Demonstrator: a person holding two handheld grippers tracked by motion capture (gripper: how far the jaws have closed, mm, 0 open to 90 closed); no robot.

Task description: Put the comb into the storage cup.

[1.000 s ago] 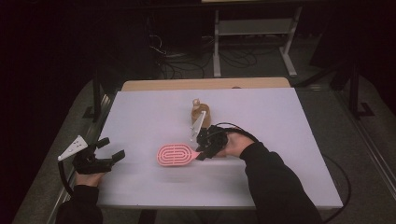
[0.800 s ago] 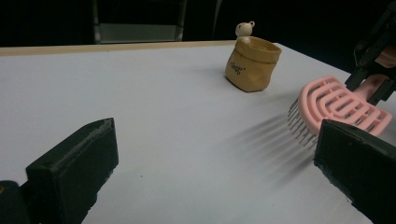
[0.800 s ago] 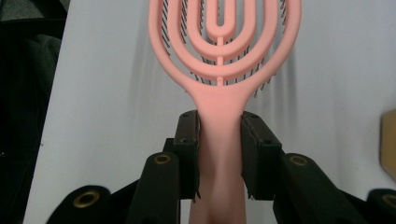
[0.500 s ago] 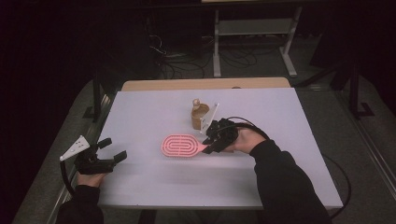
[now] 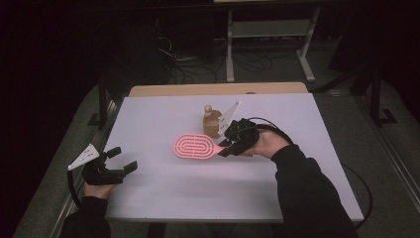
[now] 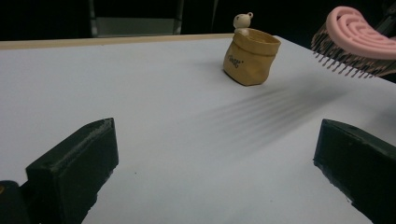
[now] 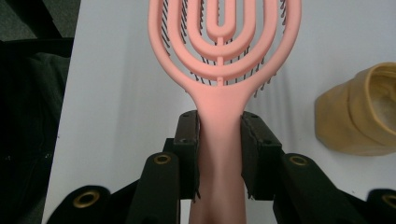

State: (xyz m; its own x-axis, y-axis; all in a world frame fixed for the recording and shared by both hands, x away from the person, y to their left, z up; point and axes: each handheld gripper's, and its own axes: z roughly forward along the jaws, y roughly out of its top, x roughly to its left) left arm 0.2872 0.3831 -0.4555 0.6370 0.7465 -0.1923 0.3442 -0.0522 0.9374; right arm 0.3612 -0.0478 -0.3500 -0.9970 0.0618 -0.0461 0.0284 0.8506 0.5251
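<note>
Gripping the pink hairbrush by its handle, the right gripper has lifted it off the desk beside the tan pouch, ready for carrying, while the left gripper rests near-left, jaws spread.

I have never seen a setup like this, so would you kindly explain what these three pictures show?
A person sits at a white table with a hand-held two-jaw tool in each hand. One picture looks down from above; the other two come from cameras riding on each tool. The right tool is shut on the handle of a pink brush, held above the table with its bristles down. The left tool is open, holding nothing, near the table's left edge. A small tan pouch with a little bear figure behind it stands beside the brush.
</note>
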